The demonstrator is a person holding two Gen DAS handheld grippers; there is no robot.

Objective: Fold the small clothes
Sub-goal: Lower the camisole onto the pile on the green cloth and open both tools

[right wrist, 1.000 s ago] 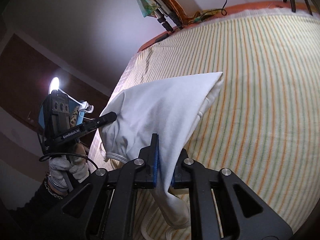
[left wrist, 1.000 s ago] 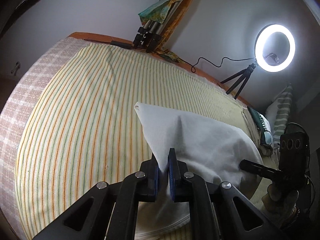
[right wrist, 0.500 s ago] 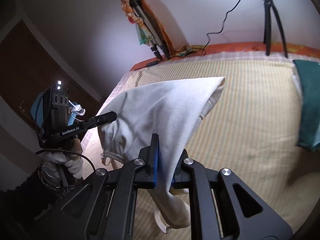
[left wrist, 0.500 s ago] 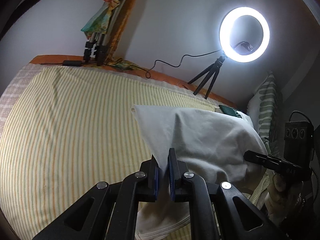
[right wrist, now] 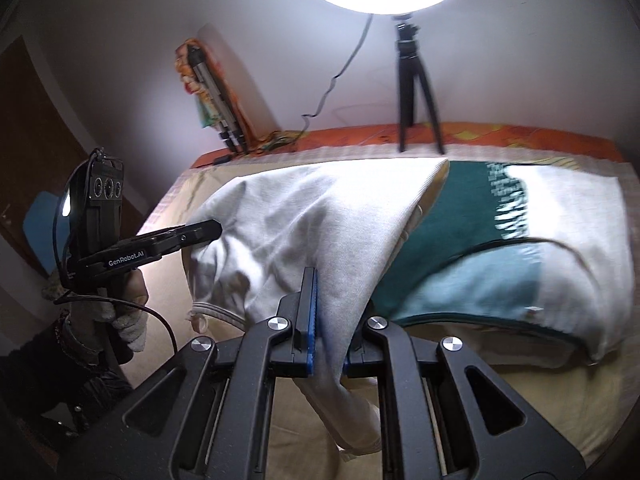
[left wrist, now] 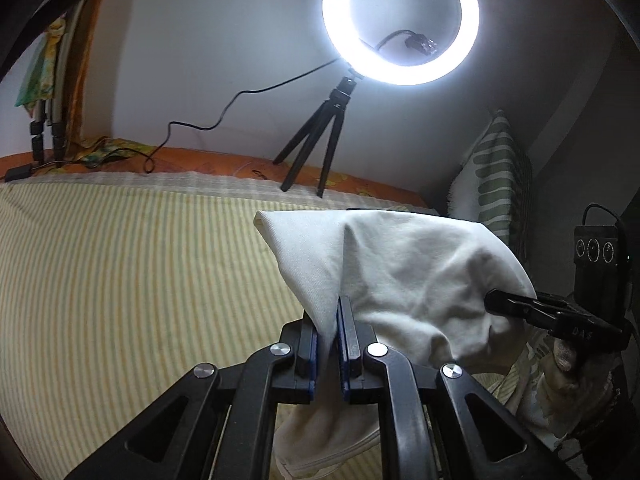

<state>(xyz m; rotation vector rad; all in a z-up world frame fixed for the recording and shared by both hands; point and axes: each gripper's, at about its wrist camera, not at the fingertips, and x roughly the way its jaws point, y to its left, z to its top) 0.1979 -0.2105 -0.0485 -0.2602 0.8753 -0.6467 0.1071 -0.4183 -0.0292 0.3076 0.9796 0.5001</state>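
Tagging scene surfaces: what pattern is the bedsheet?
The bedsheet has thin yellow, green and orange stripes on cream; clearest in the left wrist view.

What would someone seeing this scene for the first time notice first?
Most likely the glowing ring light on its small black tripod at the far edge of the bed, against the wall. Next, the white garment held up over the striped bedsheet, pinched by the left gripper and the right gripper. A teal and white cloth lies on the bed beyond it.

Right hand-held gripper (right wrist: 326, 316): bottom centre, clamped on white garment (right wrist: 304, 224)
Left hand-held gripper (right wrist: 208, 232): left, pinching the garment's other side
Bed (right wrist: 520, 392): beneath
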